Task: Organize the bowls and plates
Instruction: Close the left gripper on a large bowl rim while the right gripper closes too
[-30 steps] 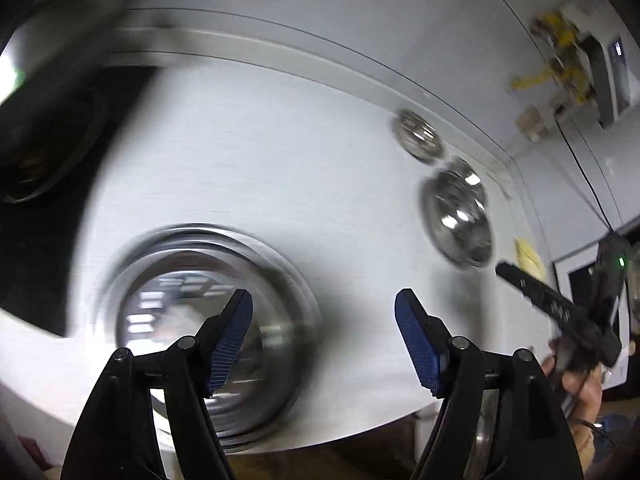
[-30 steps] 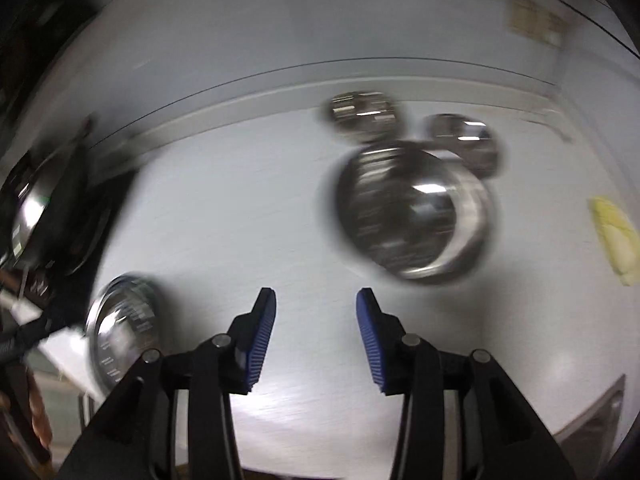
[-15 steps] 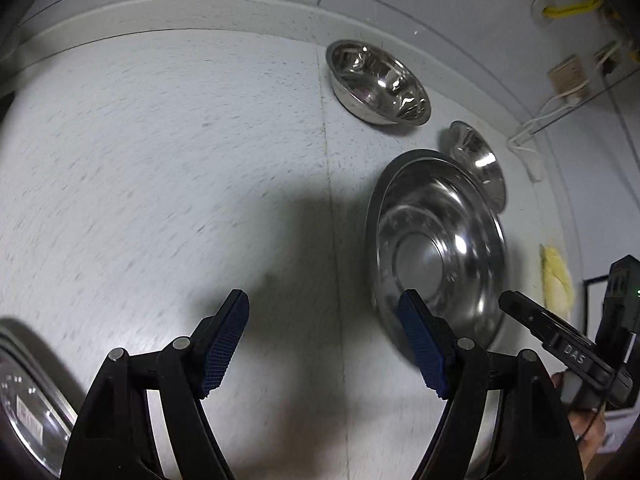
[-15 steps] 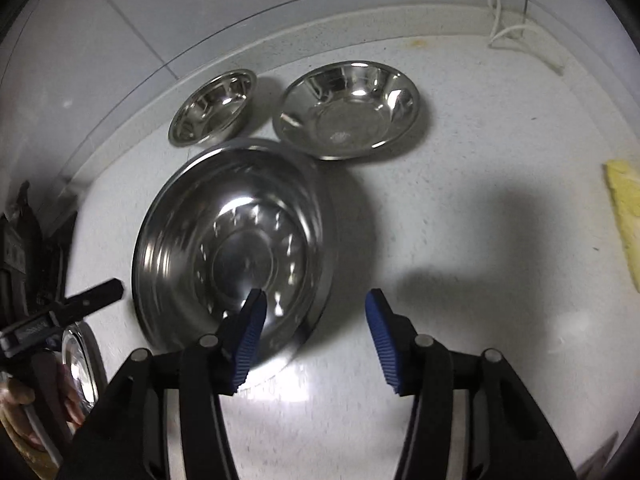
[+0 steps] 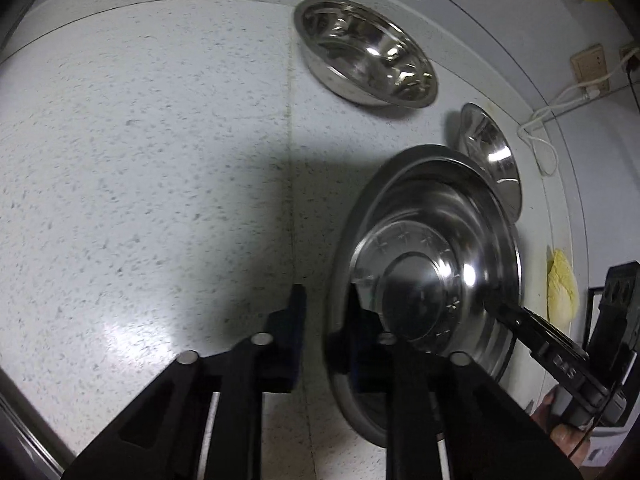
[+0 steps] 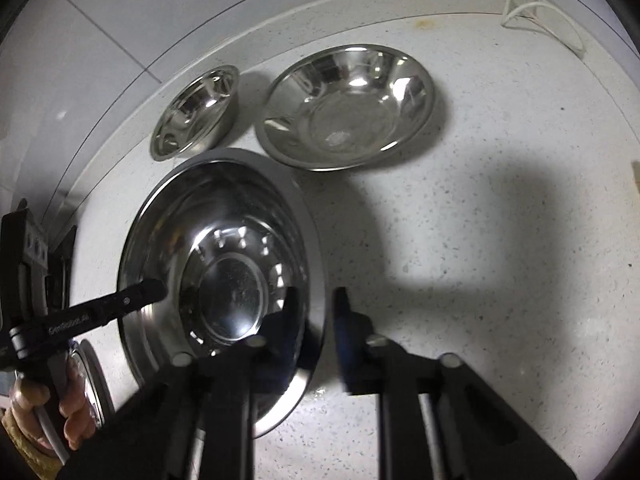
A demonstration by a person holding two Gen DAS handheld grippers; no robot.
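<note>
A large steel plate (image 5: 432, 248) (image 6: 224, 240) lies on the speckled white counter (image 5: 140, 160). My left gripper (image 5: 326, 306) straddles the plate's left rim, one finger outside and one inside; its jaws are closing and pinch the rim. My right gripper (image 6: 316, 308) straddles the opposite rim in the same way, jaws closing on it. Each wrist view shows the other gripper reaching over the plate. Behind the plate stand a small steel bowl (image 6: 196, 112) (image 5: 364, 52) and a wider steel bowl (image 6: 348, 108) (image 5: 492, 160), both upright and apart from the grippers.
A yellow cloth (image 5: 562, 284) lies at the counter's right end. A white cable (image 6: 532, 12) and wall sockets (image 5: 590, 68) sit at the back right. Another steel dish (image 6: 94, 376) shows low left, beside the person's hand (image 6: 60, 408). The backsplash runs close behind the bowls.
Both grippers swept over the counter and came down on the large plate. Their jaws, wide apart before, have narrowed across its opposite rims.
</note>
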